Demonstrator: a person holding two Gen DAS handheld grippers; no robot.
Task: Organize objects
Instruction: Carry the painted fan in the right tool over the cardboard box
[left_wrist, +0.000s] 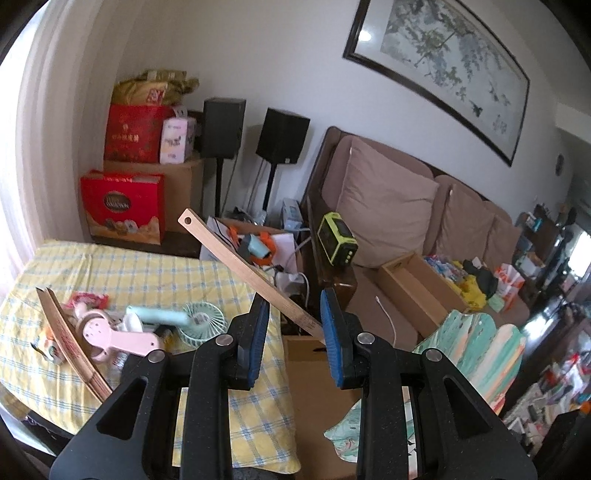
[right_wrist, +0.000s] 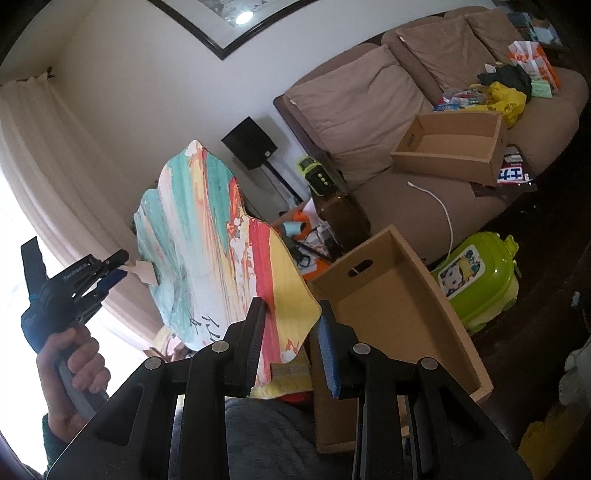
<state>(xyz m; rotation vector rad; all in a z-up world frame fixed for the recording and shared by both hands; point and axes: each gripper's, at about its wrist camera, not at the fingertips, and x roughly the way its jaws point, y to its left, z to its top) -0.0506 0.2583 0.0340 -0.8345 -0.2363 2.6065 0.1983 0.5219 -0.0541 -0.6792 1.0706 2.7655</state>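
The right gripper (right_wrist: 291, 343) had its fingers a little apart, and the lower edge of the painted fan (right_wrist: 221, 240) lay against the left finger. I could not tell if they really pinched it. The fan was up in the air, above the open cardboard box (right_wrist: 406, 314) and beside the tabletop (left_wrist: 110, 273). The left gripper (left_wrist: 291, 332), carried by a hand (right_wrist: 77, 362), also showed a gap between its fingers. A wooden stick (left_wrist: 251, 273) met the right finger and rose away, tilted. Its near end was hidden, so the grip was not clear. On the checked tabletop lay a small mint fan (left_wrist: 201, 319). Farther back stood the brown sofa (left_wrist: 388, 199).
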